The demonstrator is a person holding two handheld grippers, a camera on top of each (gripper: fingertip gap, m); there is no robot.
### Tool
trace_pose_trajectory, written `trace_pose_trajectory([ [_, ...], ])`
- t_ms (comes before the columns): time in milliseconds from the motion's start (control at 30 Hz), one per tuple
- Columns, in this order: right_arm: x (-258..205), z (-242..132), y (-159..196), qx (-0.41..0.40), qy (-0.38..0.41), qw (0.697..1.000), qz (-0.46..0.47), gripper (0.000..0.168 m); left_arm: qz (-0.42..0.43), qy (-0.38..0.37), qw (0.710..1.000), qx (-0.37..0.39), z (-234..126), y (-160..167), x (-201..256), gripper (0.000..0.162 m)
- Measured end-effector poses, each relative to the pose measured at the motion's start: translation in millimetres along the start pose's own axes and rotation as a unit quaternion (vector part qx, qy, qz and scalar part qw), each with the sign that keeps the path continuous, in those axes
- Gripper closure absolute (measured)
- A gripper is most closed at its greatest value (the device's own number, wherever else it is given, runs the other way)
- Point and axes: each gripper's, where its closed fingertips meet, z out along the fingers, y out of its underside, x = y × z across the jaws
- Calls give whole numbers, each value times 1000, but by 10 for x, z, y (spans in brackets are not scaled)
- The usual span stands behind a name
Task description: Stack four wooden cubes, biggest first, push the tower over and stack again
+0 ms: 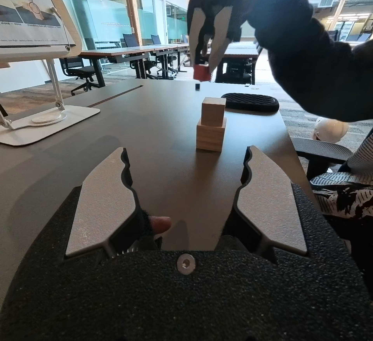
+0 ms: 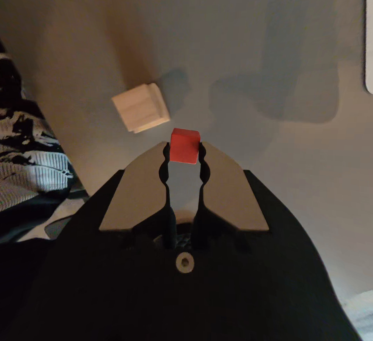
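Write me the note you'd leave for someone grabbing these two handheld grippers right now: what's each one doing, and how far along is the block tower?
Right gripper: shut on the red cube, held in the air above the table, beside the tower and not yet over it.
Left gripper: open, empty, low over the table, short of the tower.
Done: the large cube stands on the table with the medium cube on top.
Left: place the red cube, add the fourth cube (not in view), push the tower over, stack again.
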Motion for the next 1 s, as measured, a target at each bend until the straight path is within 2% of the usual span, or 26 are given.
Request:
trace_pose_trajectory([
  [133, -285, -50, -182, -19, -19, 998, -64, 141, 0, 0, 1000, 1, -2, -3, 2, 55],
  [333, -530, 73, -285, -30, -61, 990, -121, 141, 1, 2, 1000, 0, -1, -1, 7, 55],
  [533, -560, 153, -271, -43, -74, 987, -139, 141, 0, 2, 1000, -1, 1, 1, 7, 55],
  [800, -588, 188, -251, -51, -75, 971, -221, 141, -1, 1, 1000, 0, 0, 1, 3, 55],
  [1000, -575, 211, -266, -53, -75, 968, -232, 141, -3, 1, 1000, -1, -1, 3, 0, 55],
])
